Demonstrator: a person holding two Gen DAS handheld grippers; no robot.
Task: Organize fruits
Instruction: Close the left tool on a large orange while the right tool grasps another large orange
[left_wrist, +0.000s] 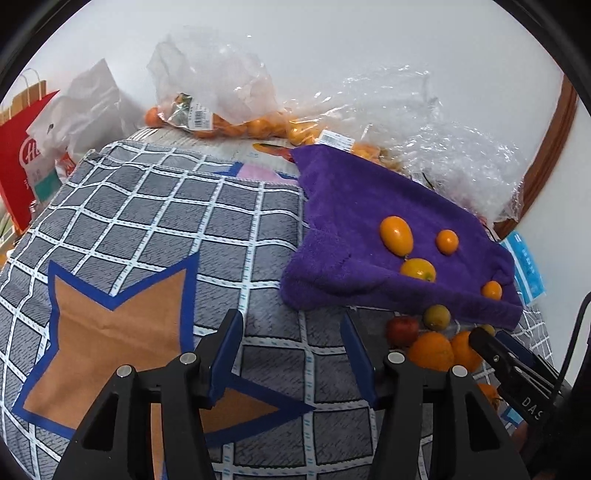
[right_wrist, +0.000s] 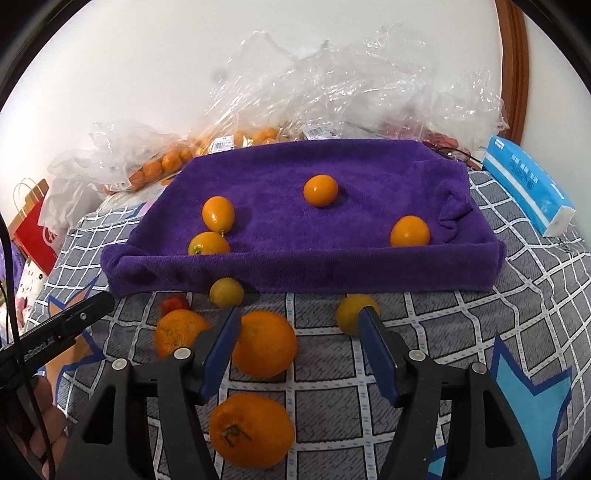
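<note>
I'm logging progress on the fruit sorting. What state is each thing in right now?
left gripper: open, empty.
right gripper: open, nothing gripped.
purple towel: spread out, holding four small orange fruits.
large oranges: three loose on the checked cloth, off the towel.
yellowish fruits: two, loose before the towel.
plastic bags: crumpled, at the back.

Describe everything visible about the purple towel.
The purple towel is plush, fleecy cloth draped over something box-like, forming a shallow tray with raised, rumpled edges. It sits on the grey checked bedspread, clear plastic bags behind it. Four small orange fruits rest in its hollow. A yellowish fruit lies against its front edge.
</note>
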